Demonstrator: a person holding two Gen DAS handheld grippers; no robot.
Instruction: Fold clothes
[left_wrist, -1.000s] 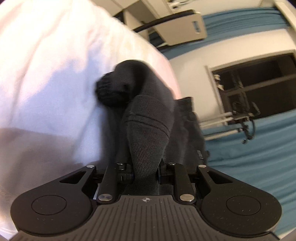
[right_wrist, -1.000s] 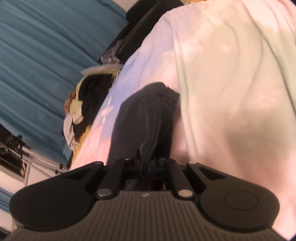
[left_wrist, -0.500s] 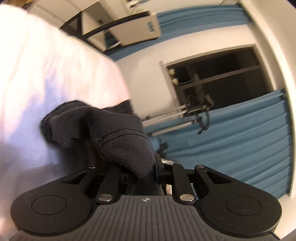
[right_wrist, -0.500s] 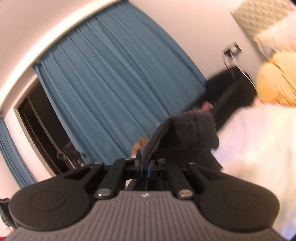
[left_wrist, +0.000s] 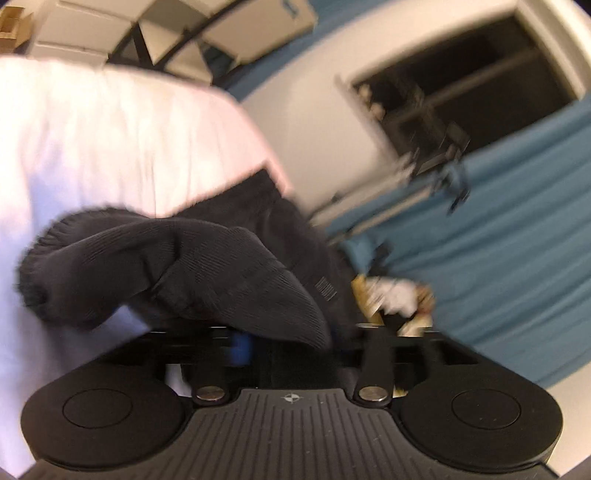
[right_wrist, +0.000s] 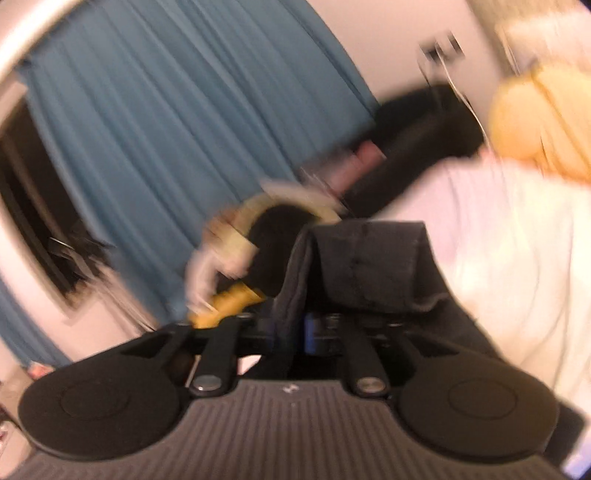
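Observation:
A dark knitted garment (left_wrist: 192, 273) with a ribbed cuff lies over my left gripper (left_wrist: 291, 339). The jaws stand wide apart, with the cloth draped across them, not pinched. In the right wrist view the same dark garment (right_wrist: 369, 266) hangs over my right gripper (right_wrist: 291, 328), folded over its fingers. The jaws there look spread too, though cloth and blur hide the tips. Both views are blurred by motion. The garment is lifted just above the white bedsheet (left_wrist: 110, 140).
Blue curtains (right_wrist: 166, 122) and a dark window (left_wrist: 480, 85) stand beyond the bed edge. A pile of yellow, white and black clothes (right_wrist: 236, 251) sits near the bed's side. A yellow pillow (right_wrist: 543, 122) and black chair (right_wrist: 417, 140) are at the right.
Both grippers have opened from their pinch on the garment. The left view has swung back toward the sheet; the right one has tipped down toward the clothes pile.

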